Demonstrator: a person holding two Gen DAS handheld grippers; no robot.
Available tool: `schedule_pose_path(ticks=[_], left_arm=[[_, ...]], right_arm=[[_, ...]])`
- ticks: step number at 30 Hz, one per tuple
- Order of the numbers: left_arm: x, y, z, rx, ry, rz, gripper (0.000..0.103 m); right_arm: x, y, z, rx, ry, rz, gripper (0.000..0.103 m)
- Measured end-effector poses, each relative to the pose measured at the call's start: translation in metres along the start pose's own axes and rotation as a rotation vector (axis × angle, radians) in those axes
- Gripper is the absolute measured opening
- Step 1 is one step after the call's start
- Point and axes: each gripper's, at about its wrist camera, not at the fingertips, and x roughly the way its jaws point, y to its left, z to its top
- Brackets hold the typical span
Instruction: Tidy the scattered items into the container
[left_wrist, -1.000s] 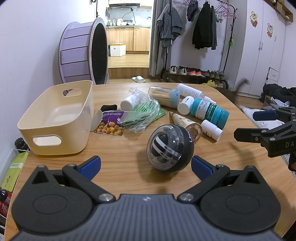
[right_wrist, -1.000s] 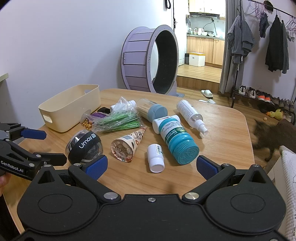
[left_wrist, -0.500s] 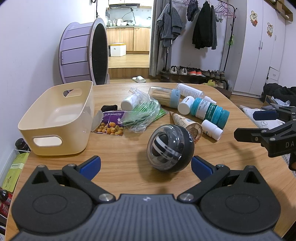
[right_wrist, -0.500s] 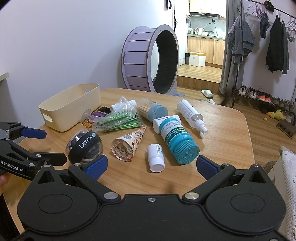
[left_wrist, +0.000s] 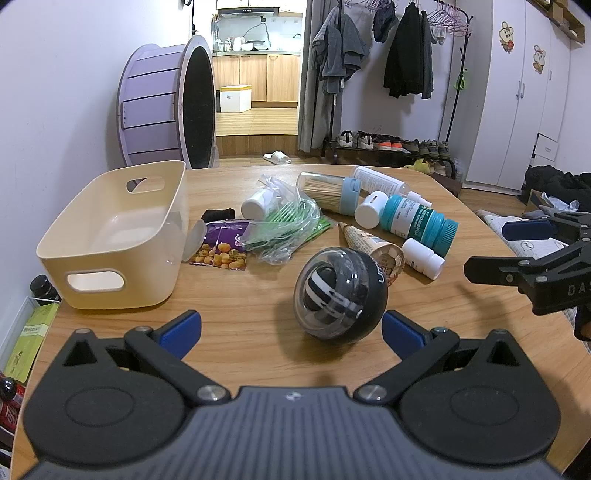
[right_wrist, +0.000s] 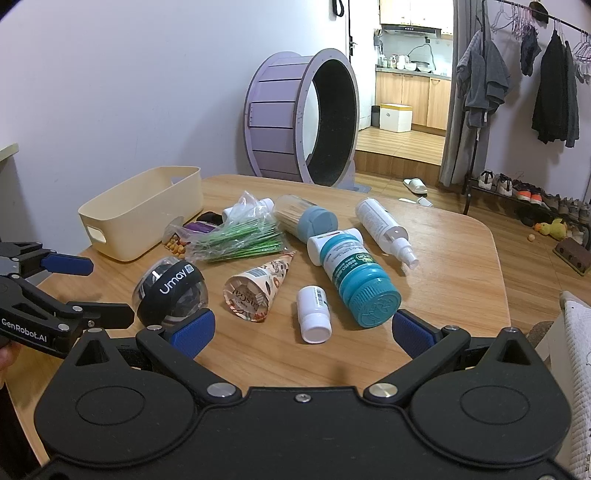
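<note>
Basket (left_wrist: 110, 236): nothing inside, on table (left_wrist: 240, 325).
Ball (left_wrist: 340, 295): outside, near left gripper (left_wrist: 291, 328), fingers apart.
Right gripper (right_wrist: 303, 328): fingers apart, holding nothing.

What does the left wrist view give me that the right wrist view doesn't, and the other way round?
Only the left wrist view looks down into the cream bin, which holds nothing, and shows the white wardrobe at the far right. Only the right wrist view reads the "Umay" band on the gyro ball and shows the teal cap's face on the big bottle. Both show the open left gripper, the open right gripper, the green stick bag and the paper cone.
</note>
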Motion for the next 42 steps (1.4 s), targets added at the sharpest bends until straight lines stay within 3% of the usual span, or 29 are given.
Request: schedule_pose_path(ticks=[10,19,28,38,42], left_arm=[[-0.008,0.023,-0.006,-0.011,-0.027,0.007,0.103],[-0.018,0.035,-0.01,0.033,-0.076,-0.006,0.103],[-0.02,0.047,-0.009,0.007,-0.091,0.012,0.103],[-0.015,0.053,-0.01,-0.006,-0.078,0.016,0.103],[-0.012,0.051,-0.01,-0.008,-0.071,0.003,0.103]], right_arm=[[0.005,0.008,-0.001,-0.014,-0.016,0.053,0.103],[0.015,0.049,0.001,-0.182,-0.045,0.172,0.103],[0.033,0.085,0.015,-0.349,-0.062,0.197,0.103],[0.058,0.112,0.012,-0.495,0.006,0.209,0.071],[0.053,0.105,0.007,-0.476,0.011,0.22,0.07]])
